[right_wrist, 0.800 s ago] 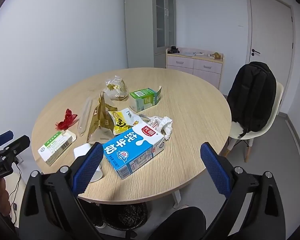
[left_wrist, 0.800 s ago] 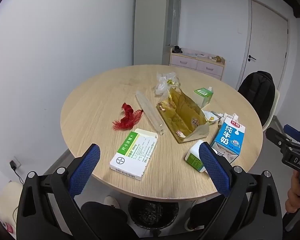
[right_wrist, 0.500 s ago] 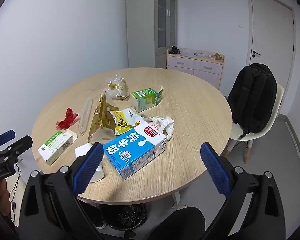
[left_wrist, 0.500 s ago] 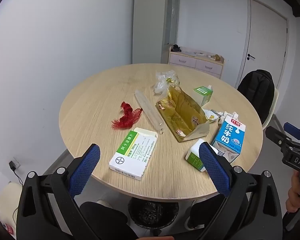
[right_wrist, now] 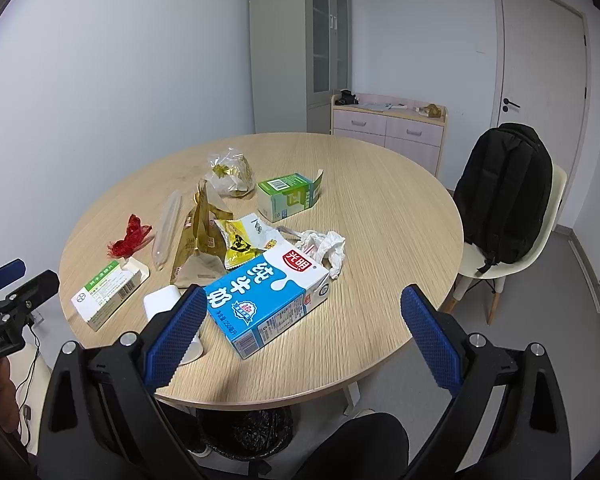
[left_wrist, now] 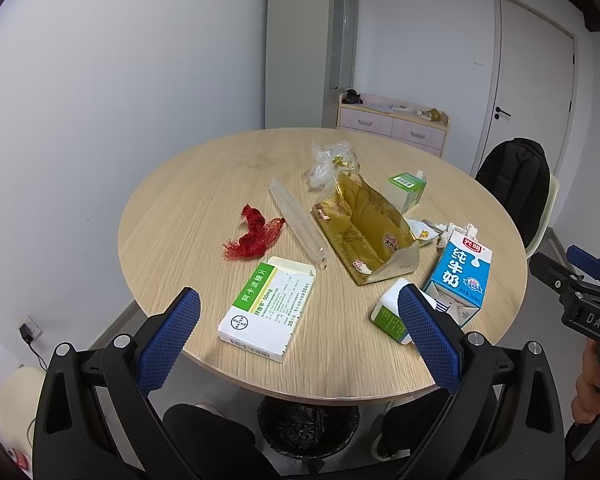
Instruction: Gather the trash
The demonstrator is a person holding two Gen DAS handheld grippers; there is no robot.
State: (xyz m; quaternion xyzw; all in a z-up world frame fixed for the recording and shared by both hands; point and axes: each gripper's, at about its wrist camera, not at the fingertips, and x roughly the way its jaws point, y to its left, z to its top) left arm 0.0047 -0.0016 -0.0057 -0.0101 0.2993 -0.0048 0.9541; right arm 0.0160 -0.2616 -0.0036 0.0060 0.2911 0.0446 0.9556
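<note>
Left wrist view: left gripper point(left_wrist: 298, 334) spread wide, empty, above the round table point(left_wrist: 204, 208) edge. Medicine box point(left_wrist: 267, 307) between its fingers; red netting point(left_wrist: 254, 236), gold bag point(left_wrist: 362, 230), milk carton point(left_wrist: 458, 276) beyond.

Right wrist view: right gripper point(right_wrist: 300, 338) spread wide, empty. Milk carton point(right_wrist: 266, 300) just ahead; crumpled tissue point(right_wrist: 326, 250) touching it; bin point(right_wrist: 246, 432) under table.

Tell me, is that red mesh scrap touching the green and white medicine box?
Apart. In the left wrist view, bare table wood shows between the red mesh scrap and the medicine box.
</note>
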